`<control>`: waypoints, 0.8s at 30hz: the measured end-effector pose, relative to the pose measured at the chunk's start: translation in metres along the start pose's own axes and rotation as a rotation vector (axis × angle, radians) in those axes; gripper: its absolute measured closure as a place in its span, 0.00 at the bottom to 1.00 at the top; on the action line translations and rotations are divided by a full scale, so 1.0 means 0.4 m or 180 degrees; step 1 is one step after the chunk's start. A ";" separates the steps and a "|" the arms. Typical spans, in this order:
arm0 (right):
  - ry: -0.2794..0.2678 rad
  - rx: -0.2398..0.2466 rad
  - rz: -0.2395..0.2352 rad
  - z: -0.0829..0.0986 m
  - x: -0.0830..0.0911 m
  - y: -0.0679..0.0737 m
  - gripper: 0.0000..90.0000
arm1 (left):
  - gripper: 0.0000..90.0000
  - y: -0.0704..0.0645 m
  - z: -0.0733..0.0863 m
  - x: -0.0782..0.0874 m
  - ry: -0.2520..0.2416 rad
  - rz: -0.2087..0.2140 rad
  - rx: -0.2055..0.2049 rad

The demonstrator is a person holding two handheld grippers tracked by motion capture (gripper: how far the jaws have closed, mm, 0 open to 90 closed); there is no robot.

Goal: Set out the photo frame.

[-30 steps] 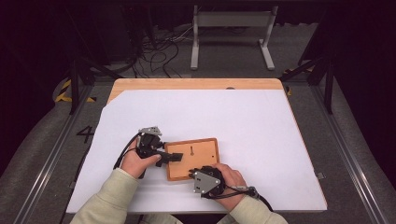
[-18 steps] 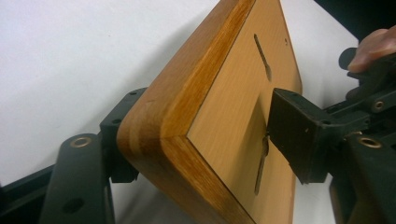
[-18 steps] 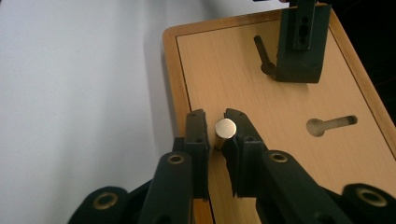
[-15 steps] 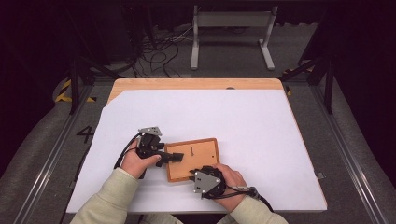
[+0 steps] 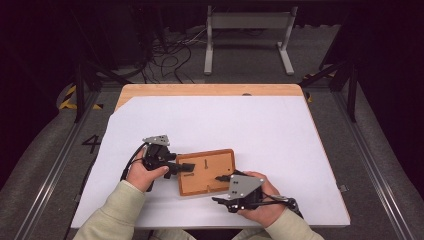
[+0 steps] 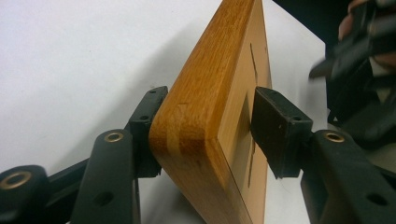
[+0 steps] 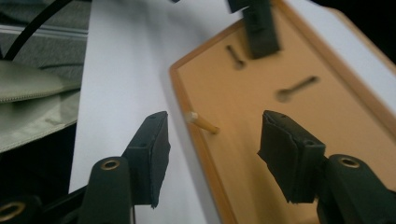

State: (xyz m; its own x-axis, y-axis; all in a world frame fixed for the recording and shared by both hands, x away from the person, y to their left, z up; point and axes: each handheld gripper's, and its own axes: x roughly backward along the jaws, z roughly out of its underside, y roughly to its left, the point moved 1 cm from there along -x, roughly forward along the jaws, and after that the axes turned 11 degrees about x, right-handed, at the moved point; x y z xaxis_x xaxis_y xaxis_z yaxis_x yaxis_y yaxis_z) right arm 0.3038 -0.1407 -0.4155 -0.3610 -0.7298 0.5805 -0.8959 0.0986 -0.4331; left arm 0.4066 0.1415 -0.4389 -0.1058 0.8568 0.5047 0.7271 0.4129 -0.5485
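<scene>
**Wooden frame pinched at one edge by the left gripper, right gripper open beside it**

A flat rectangular wooden frame (image 5: pixel 206 171) lies back-side up on a white sheet (image 5: pixel 260 130) that covers most of a light wooden table (image 5: pixel 210 90), near the person's edge. The frame has a raised, rounded honey-coloured rim of visible glued grain and a smooth, paler tan back panel with thin keyhole-shaped slots cut into it.

The left gripper (image 5: pixel 186 167), black and held in the left hand (image 5: pixel 143 173), is closed on the frame's left edge. In the left gripper view, one rubbery black pad presses the underside and the other (image 6: pixel 276 128) sits on the back panel, with the thick rounded corner of the frame (image 6: pixel 212 116) between them.

The right gripper (image 5: pixel 220 187), topped by a grey three-cornered plate, is held in the right hand (image 5: pixel 262 202) at the frame's near right corner. Its jaws stand wide apart and hold nothing. In the right gripper view they straddle the frame's rim, where a small pale peg (image 7: pixel 201 122) lies on the panel.

Both sleeves are pale green fabric.
</scene>
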 end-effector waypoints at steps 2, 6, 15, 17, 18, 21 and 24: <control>-0.0051 -0.0111 0.0137 0.017 0.040 -0.019 0.48 | 0.55 -0.006 -0.001 0.004 -0.0012 0.0015 -0.0064; -0.0161 -0.0364 0.0407 0.052 0.112 -0.054 0.51 | 0.60 -0.026 -0.004 0.012 -0.0054 0.0071 -0.0216; -0.0140 -0.0924 0.0898 0.199 0.207 -0.117 0.54 | 0.68 -0.081 -0.007 0.018 -0.0082 0.0067 -0.0704; -0.0130 -0.0994 0.0934 0.219 0.212 -0.122 0.54 | 0.69 -0.097 -0.006 0.017 -0.0101 0.0034 -0.0871; -0.0132 -0.1021 0.0932 0.225 0.212 -0.123 0.54 | 0.70 -0.107 -0.007 0.016 -0.0109 -0.0006 -0.0948; -0.0127 -0.1074 0.0925 0.239 0.211 -0.125 0.54 | 0.72 -0.122 -0.008 0.014 -0.0139 -0.0070 -0.1075; -0.0118 -0.1112 0.0908 0.251 0.206 -0.126 0.54 | 0.77 -0.143 -0.007 0.009 -0.0209 -0.0332 -0.1359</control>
State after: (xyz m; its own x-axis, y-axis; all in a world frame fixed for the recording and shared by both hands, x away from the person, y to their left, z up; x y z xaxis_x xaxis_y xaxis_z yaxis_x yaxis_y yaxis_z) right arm 0.3452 -0.2735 -0.4150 -0.6023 -0.6635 0.4439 -0.7979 0.5170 -0.3098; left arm 0.3665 0.1201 -0.4038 -0.2263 0.8408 0.4917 0.9238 0.3453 -0.1655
